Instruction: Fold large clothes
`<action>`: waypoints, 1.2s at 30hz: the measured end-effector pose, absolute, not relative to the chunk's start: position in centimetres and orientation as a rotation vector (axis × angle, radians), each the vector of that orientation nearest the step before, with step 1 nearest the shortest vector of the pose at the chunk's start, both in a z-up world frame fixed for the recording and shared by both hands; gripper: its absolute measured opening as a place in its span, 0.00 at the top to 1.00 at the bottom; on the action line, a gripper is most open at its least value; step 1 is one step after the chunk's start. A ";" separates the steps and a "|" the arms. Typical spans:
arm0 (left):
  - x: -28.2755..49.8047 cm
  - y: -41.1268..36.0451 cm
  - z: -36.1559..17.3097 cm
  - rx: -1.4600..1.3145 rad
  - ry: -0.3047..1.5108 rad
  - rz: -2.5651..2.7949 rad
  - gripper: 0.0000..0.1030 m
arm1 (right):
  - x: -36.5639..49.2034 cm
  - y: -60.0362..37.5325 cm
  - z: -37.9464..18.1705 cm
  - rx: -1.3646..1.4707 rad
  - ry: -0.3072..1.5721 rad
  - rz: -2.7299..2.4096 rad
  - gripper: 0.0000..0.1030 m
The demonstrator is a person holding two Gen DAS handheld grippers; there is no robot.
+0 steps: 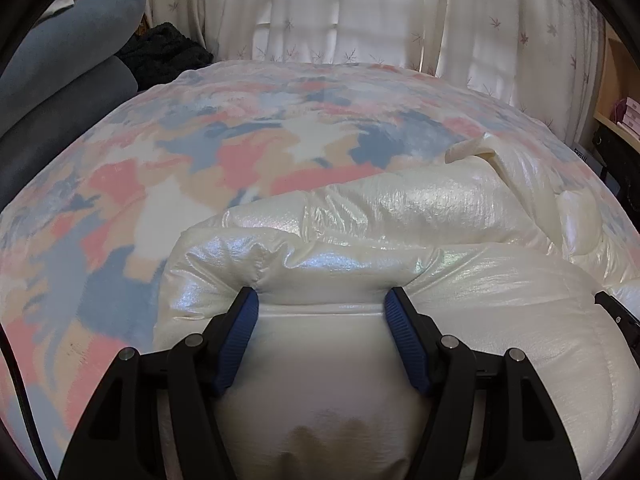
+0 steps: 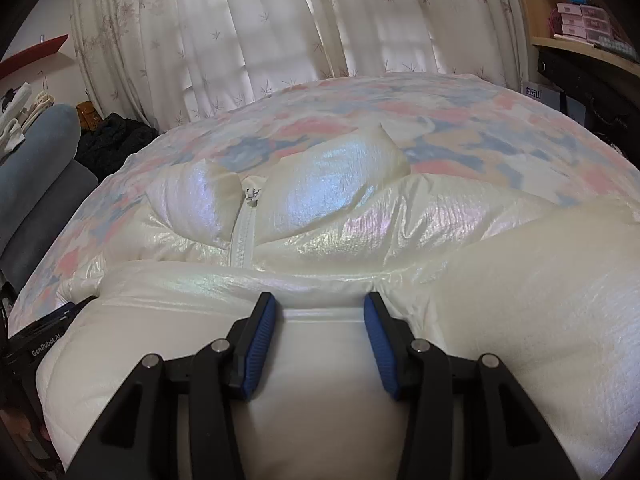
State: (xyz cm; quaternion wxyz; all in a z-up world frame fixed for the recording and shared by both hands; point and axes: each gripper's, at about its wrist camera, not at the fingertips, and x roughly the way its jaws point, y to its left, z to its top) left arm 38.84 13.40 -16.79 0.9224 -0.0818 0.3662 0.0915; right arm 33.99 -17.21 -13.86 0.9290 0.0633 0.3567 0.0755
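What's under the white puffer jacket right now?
The jacket lies on a bedspread patterned in pink, blue and cream, which shows all around it. Whatever lies directly beneath the jacket is covered, so I cannot tell.

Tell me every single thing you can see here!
jacket: one, shiny pearly white, puffy, lying on the bed, partly folded over itself
zip: one, white, running up the jacket's front to the collar
bedspread: one, pink, blue, cream and tan patches, covering the bed under the jacket
curtains: cream with small leaf prints, hanging behind the bed
cushions: two, grey-blue, stacked left of the bed
dark cloth: one, black, heaped beside the cushions
shelf: one, wooden, at the far right
boxes: several, pink, on the shelf
left hand-held gripper: one, black with blue pads, jacket fabric between the pads
right hand-held gripper: one, black with blue pads, jacket fabric between the pads
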 end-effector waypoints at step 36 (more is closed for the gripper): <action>9.2 23.8 -10.1 -0.201 1.017 -0.049 0.32 | 6.6 -33.2 -2.8 0.418 0.886 0.103 0.35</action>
